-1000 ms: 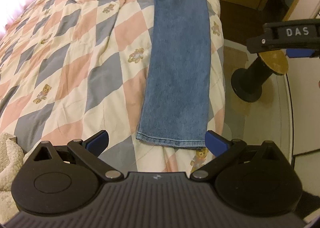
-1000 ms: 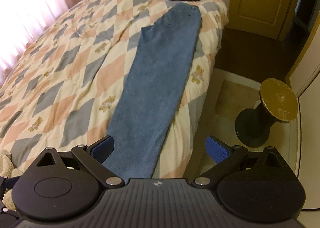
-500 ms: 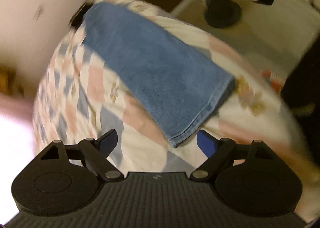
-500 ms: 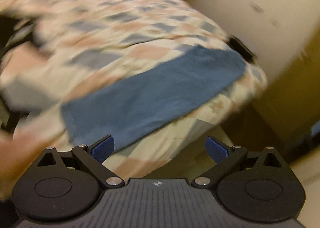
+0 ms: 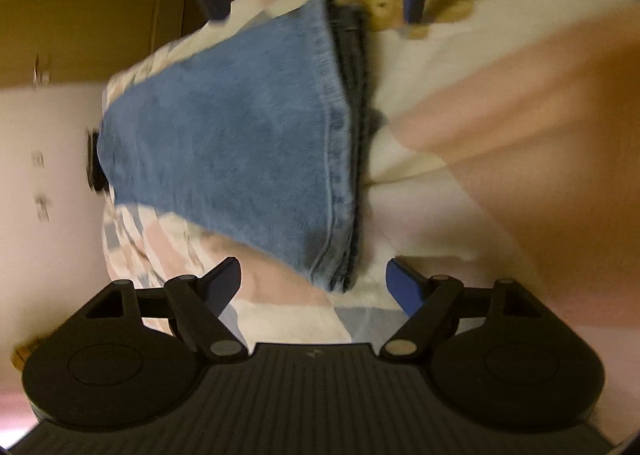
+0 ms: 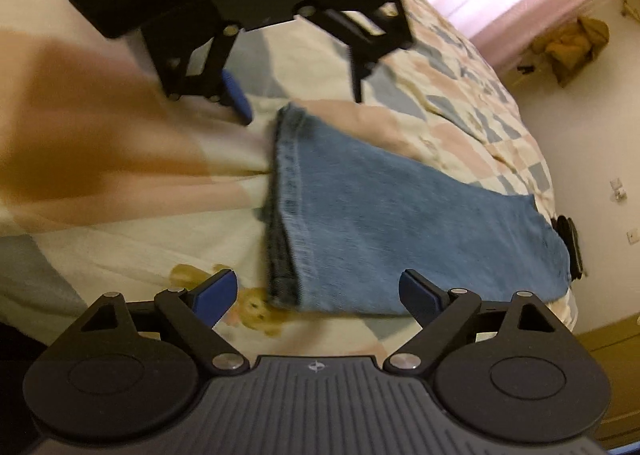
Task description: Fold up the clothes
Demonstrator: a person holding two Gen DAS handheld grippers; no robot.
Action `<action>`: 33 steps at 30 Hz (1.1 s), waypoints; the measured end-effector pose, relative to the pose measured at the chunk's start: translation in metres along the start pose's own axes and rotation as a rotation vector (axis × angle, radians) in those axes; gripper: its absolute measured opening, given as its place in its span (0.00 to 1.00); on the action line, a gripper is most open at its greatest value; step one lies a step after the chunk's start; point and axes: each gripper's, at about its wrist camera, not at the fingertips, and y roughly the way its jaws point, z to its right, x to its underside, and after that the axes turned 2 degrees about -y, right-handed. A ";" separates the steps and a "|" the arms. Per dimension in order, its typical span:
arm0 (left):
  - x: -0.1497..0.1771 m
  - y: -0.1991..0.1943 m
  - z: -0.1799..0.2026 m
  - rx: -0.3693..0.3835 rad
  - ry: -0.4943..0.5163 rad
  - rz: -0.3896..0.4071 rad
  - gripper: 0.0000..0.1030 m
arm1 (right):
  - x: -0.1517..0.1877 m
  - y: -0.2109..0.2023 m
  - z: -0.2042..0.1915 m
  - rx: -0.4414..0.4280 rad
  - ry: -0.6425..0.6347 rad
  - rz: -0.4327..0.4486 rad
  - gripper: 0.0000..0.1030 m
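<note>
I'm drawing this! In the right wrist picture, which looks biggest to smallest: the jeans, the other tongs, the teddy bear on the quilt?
1. Jeans, biggest.
2. Left tongs; nearness to the camera may flatter them.
3. Teddy bear print, smallest.

A bed (image 6: 460, 67) covered by a checked quilt (image 5: 460, 67) with teddy-bear prints carries folded blue jeans (image 5: 240, 143), lying flat near its edge; a dark object (image 6: 572, 247) sits at their far end.
</note>
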 end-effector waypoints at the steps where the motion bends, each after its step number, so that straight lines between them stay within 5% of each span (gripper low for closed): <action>1: 0.000 0.001 0.003 -0.009 0.017 0.009 0.75 | 0.000 0.006 -0.005 0.011 -0.008 -0.004 0.86; 12: 0.004 0.043 0.021 -0.128 0.159 0.086 0.75 | -0.001 0.048 -0.028 0.195 -0.127 -0.012 0.84; 15: 0.013 0.046 0.016 -0.119 0.101 0.104 0.71 | -0.001 0.058 -0.017 0.198 -0.101 -0.018 0.83; 20: 0.025 0.044 0.017 -0.069 0.046 0.125 0.31 | 0.006 0.061 -0.024 0.185 -0.166 0.010 0.65; 27: 0.025 0.052 0.010 -0.060 0.001 0.141 0.34 | 0.004 0.072 -0.015 0.193 -0.178 -0.033 0.63; 33: 0.018 0.056 -0.007 -0.017 -0.055 0.149 0.26 | 0.000 0.084 -0.017 0.153 -0.220 -0.038 0.38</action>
